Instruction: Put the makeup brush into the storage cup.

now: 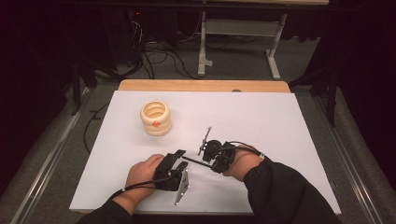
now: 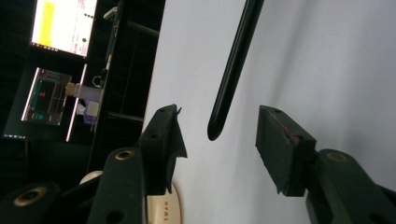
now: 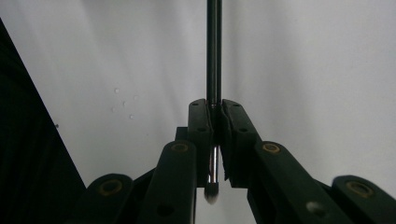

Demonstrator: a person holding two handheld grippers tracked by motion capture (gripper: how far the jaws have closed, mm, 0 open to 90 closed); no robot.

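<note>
Above the white table, right tool clamped on a black pen, left tool half open around its tip.

You work at a wooden table covered by a white sheet, lit brightly while the room around you stays dark. Grey carpet lies beyond the far edge, with black cables trailing across it and the white frame of another table standing behind. In the left gripper view, a lit monitor glows off to the side.
</note>
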